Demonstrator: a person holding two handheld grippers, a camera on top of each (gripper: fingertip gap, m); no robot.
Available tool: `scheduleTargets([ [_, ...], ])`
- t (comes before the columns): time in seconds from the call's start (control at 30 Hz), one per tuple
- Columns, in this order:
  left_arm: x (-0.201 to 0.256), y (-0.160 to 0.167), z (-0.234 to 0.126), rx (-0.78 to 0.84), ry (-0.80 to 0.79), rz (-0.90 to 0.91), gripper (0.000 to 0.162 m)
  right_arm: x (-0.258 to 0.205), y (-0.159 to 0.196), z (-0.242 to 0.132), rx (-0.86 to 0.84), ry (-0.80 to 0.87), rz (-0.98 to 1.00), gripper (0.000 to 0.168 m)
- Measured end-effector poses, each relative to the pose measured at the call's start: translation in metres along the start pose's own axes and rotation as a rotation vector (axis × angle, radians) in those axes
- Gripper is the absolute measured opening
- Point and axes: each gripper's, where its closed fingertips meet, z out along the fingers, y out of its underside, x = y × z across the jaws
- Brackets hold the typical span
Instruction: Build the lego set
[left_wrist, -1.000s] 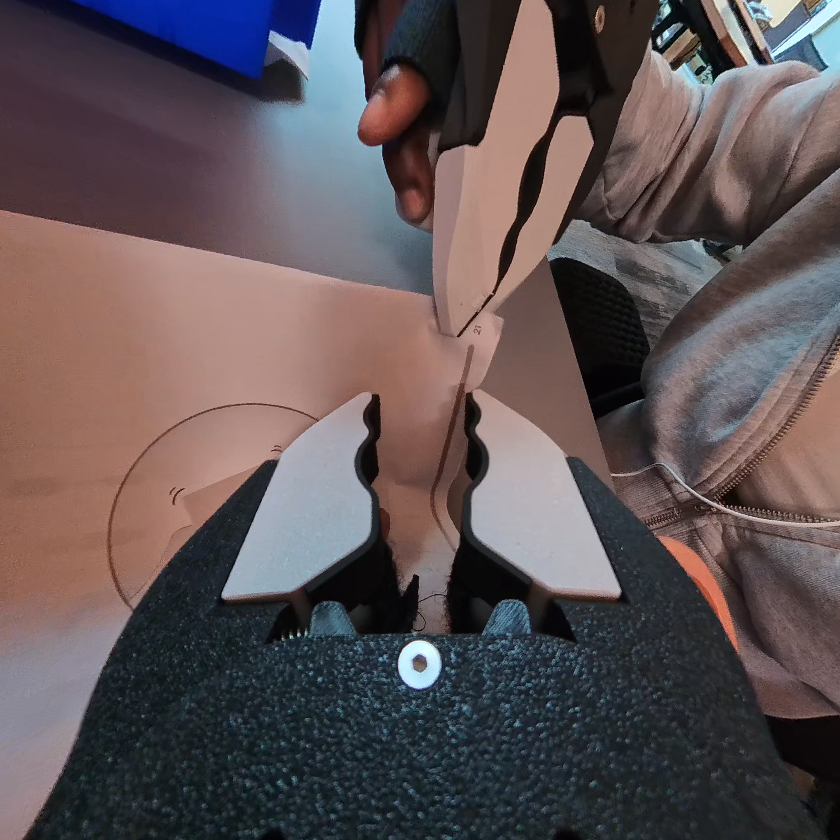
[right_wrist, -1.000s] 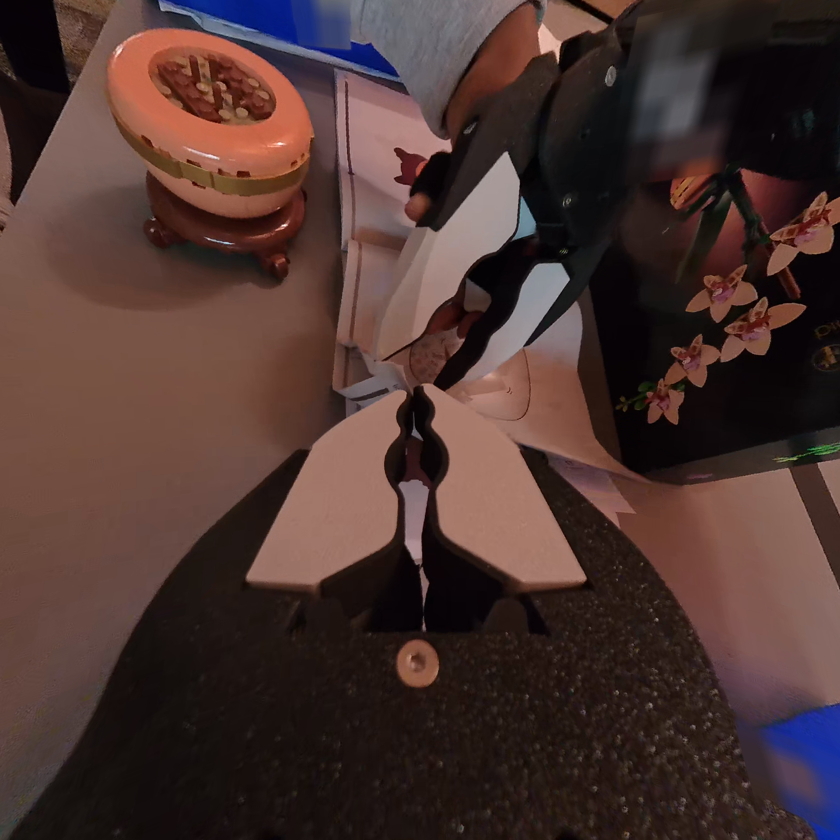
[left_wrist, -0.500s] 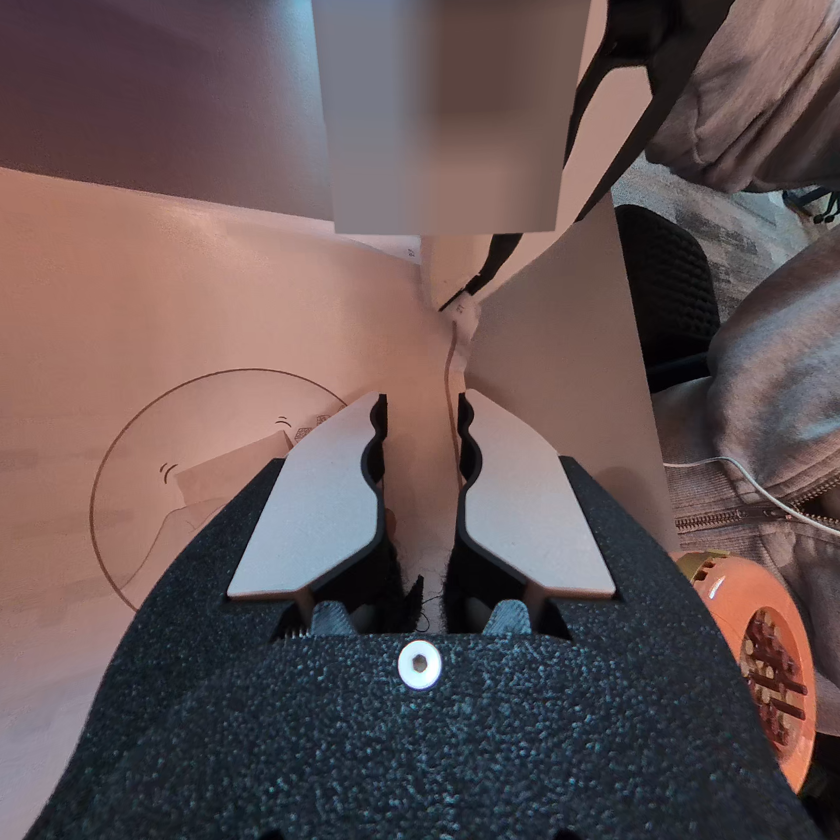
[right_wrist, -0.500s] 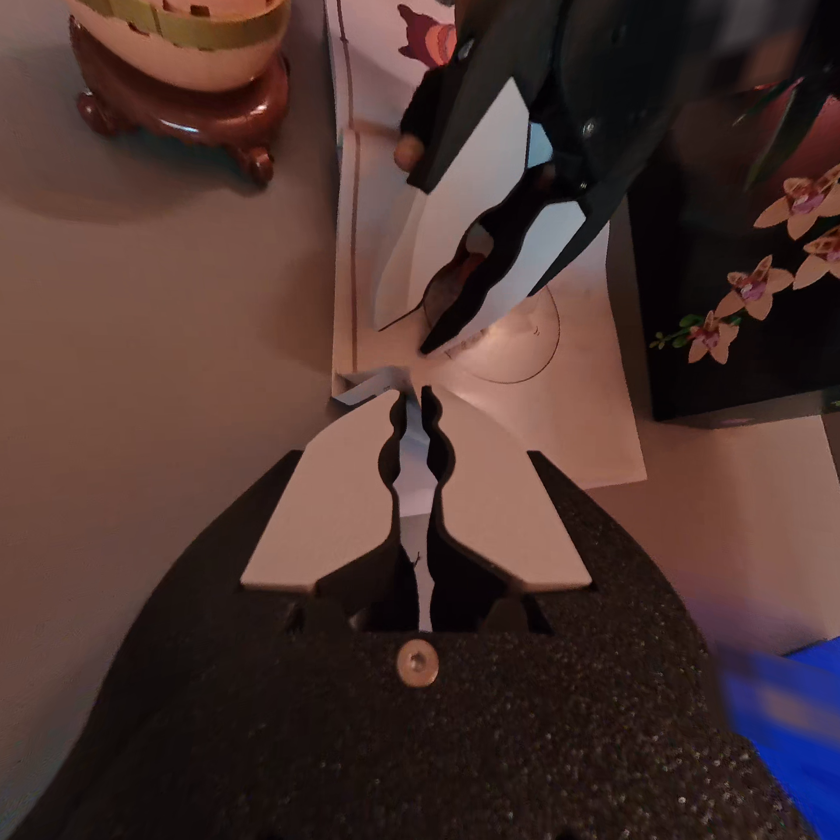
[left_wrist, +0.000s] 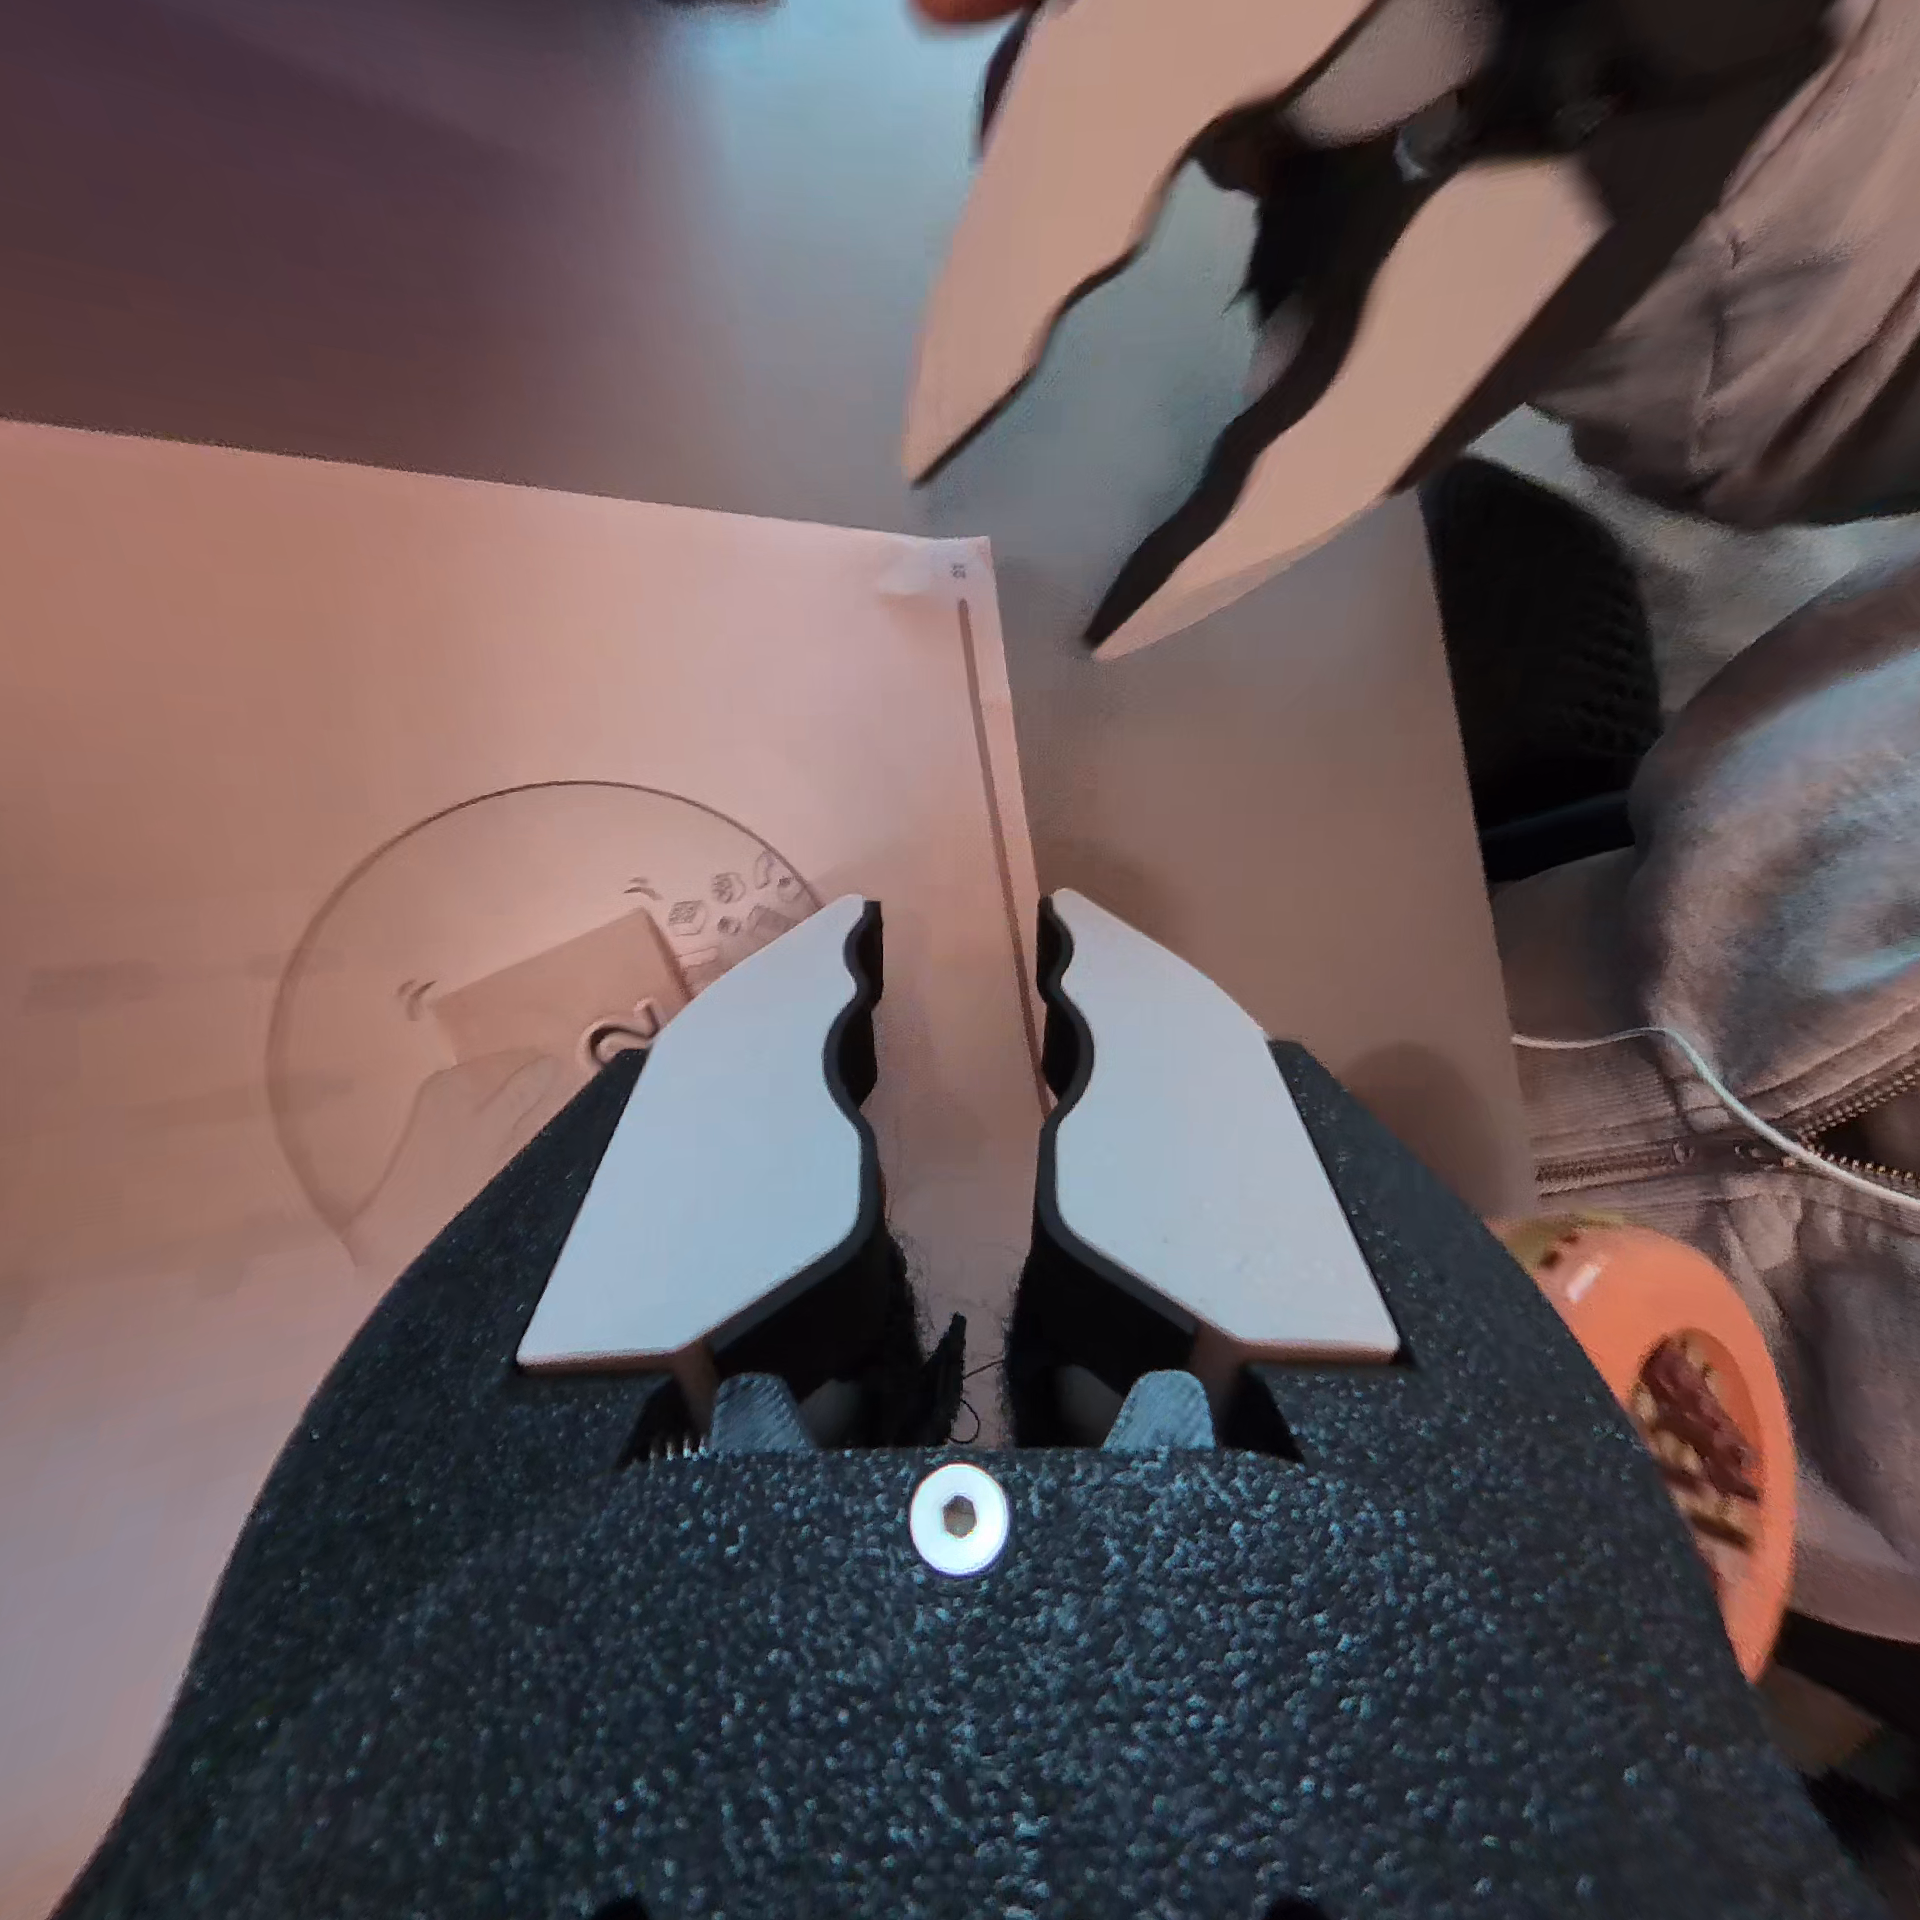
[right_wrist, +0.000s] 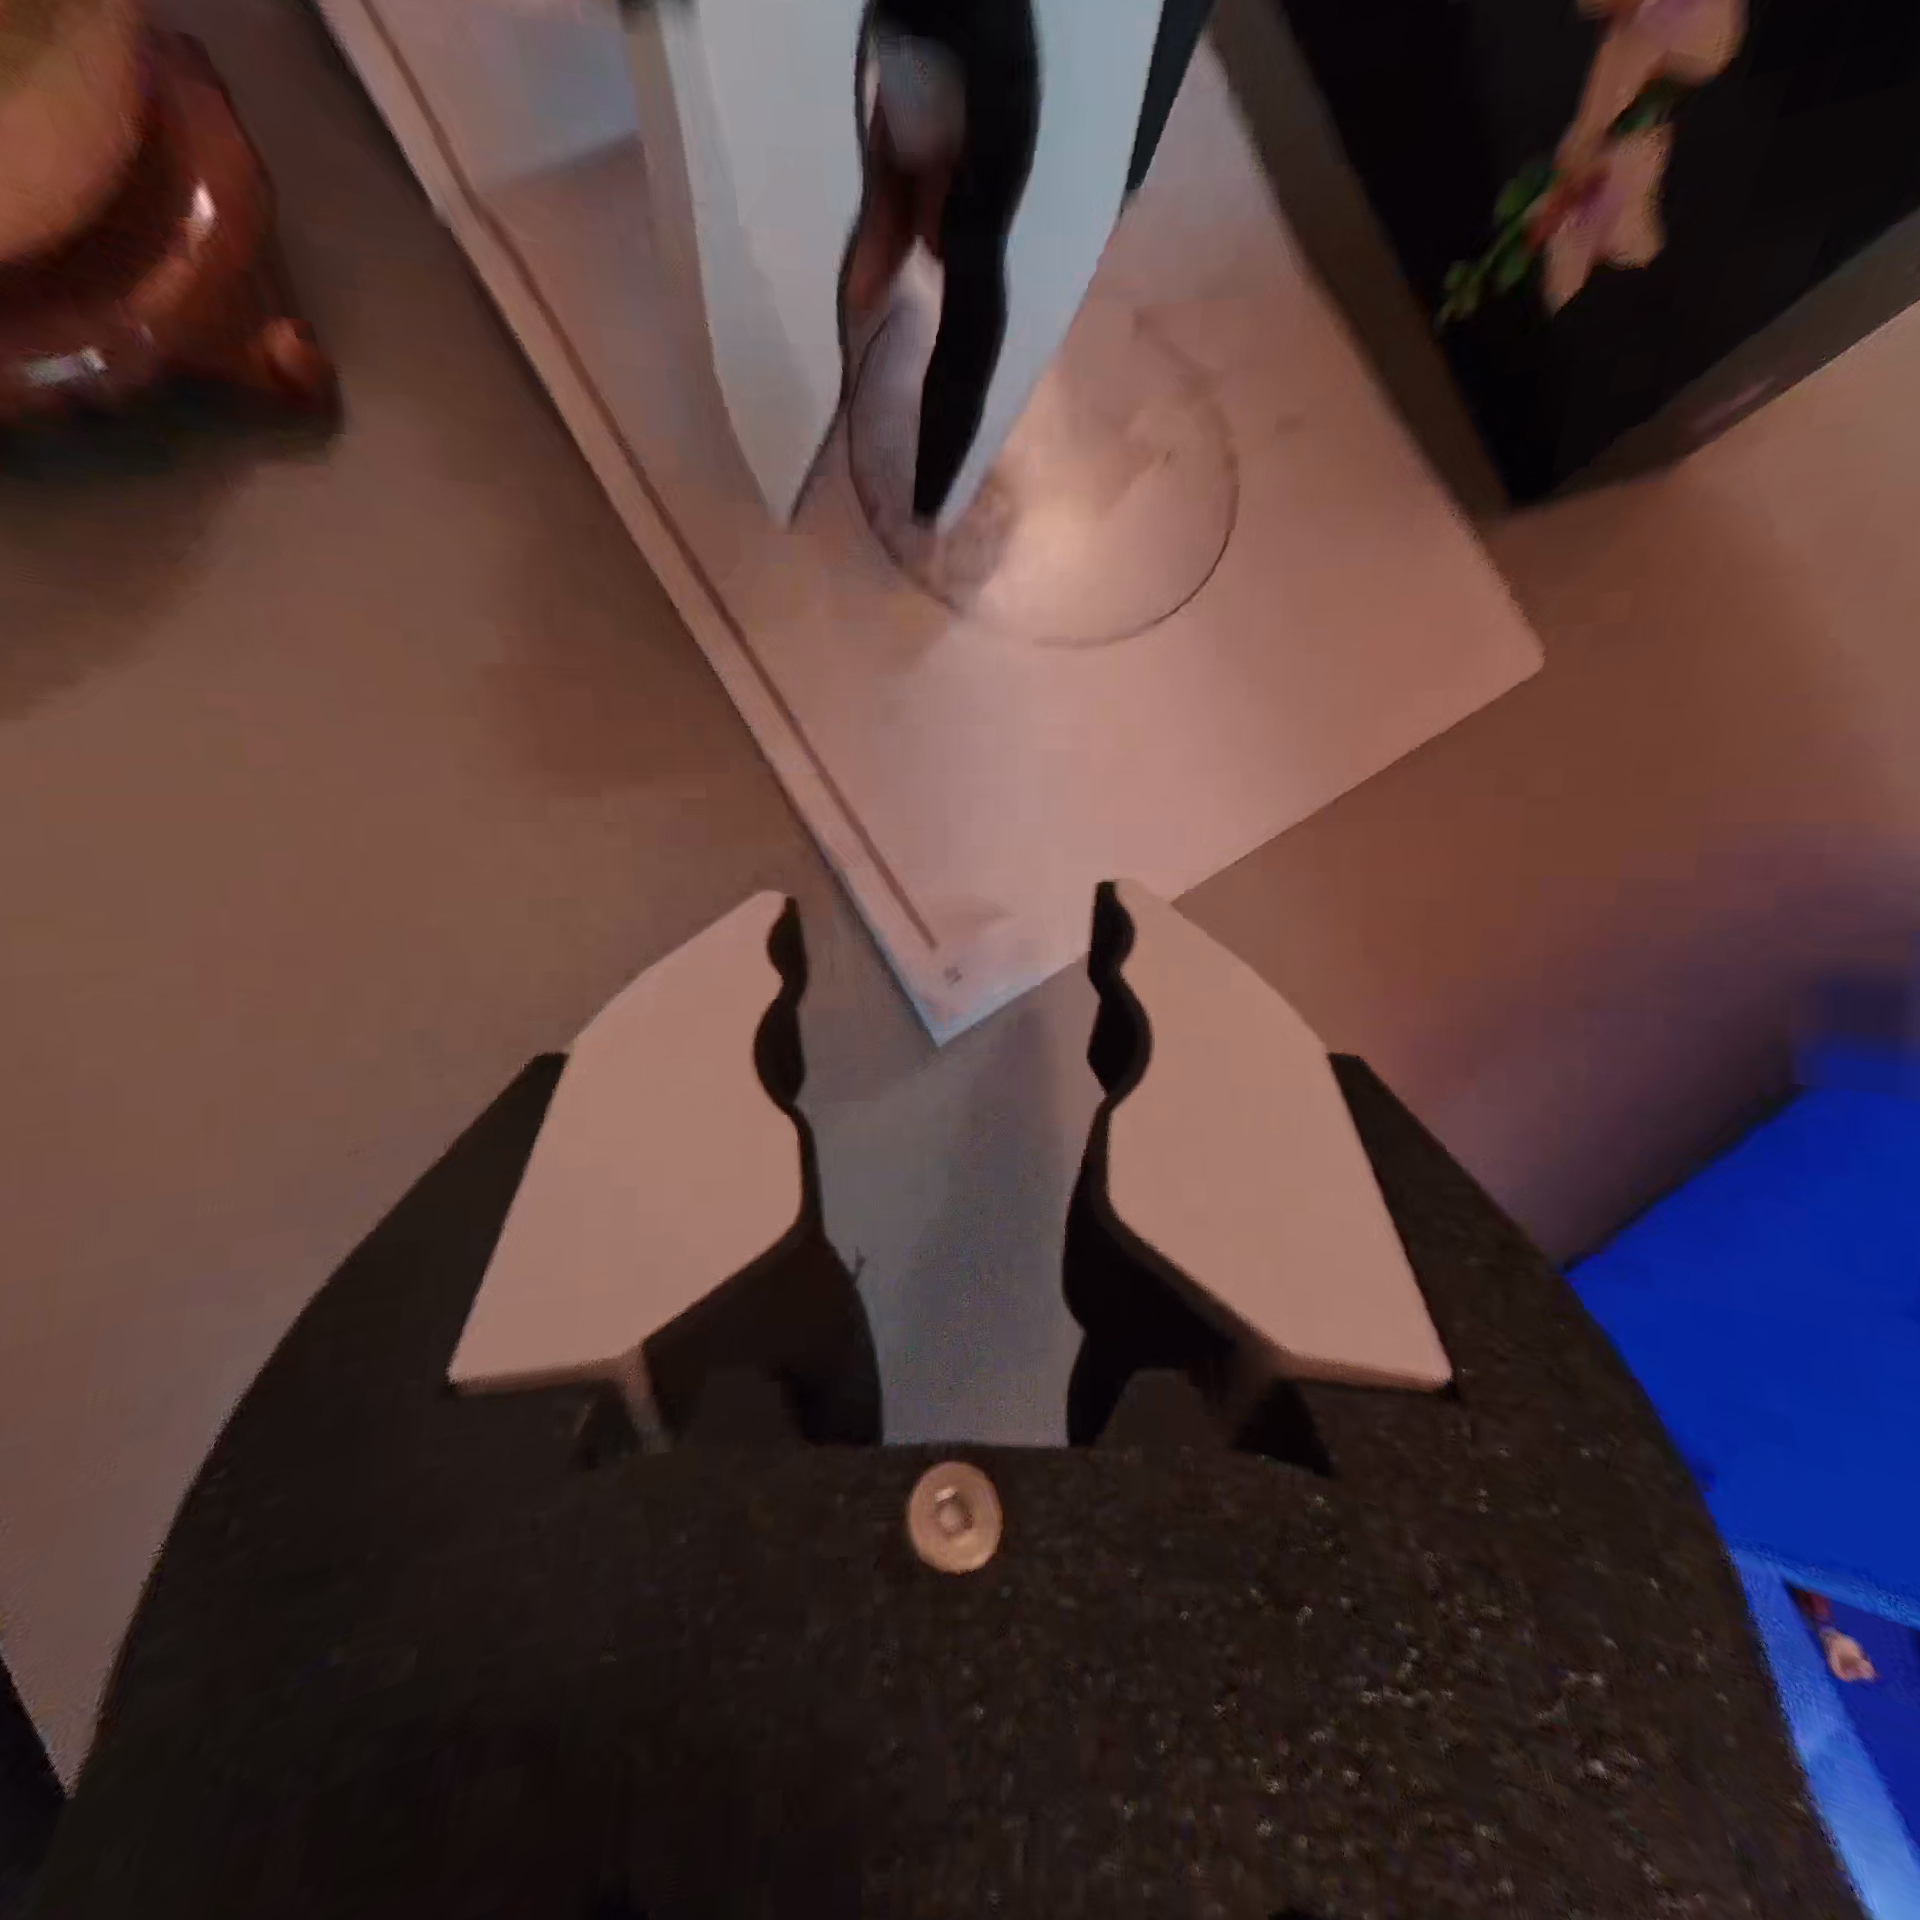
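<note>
Table (right_wrist: 312, 831): grey-brown surface filling the left and middle of the right wrist view; it carries everything below.
Instruction booklet (left_wrist: 520, 675): pale pink pages lying open and flat on the table, filling the left half of the left wrist view. It has a thin dark line along one edge, a large drawn circle holding small pictures, and a tiny page number at the corner, which is too small to make out. In the right wrist view (right_wrist: 1195, 727) its corner points down toward the frame's centre.
Lego box (right_wrist: 1714, 208): black, printed with pink orchid flowers on green stems, upper right of the right wrist view, just beside the booklet. No lettering is legible through the blur.
Blue item (right_wrist: 1766, 1299): lower right of the right wrist view, blurred.
Lego pot (left_wrist: 1662, 1403): peach-orange rounded build with brown pieces inside, right edge of the left wrist view; its brown footed base (right_wrist: 156, 260) shows at upper left of the right wrist view.
Person's sleeve (left_wrist: 1766, 883): grey zip hoodie, right side of the left wrist view.
Right gripper (right_wrist: 945, 904): jaws wide apart and empty, with the booklet's corner between the tips. It also shows blurred at the upper right of the left wrist view (left_wrist: 997, 551).
Left gripper (left_wrist: 961, 914): jaws moderately apart, gripping nothing, with the flat page showing between them.
</note>
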Motion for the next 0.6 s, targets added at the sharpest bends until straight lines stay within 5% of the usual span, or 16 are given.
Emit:
scheduleTargets([
  [0.27, -0.012, 0.045, -0.022, -0.273, -0.196, 0.052, 0.035, -0.02, 0.006, 0.016, -0.108, -0.23, -0.002, 0.063],
  [0.6, -0.003, 0.043, -0.018, -0.183, -0.115, -0.047, 0.039, -0.039, -0.018, 0.031, -0.048, -0.23, 0.025, 0.071],
])
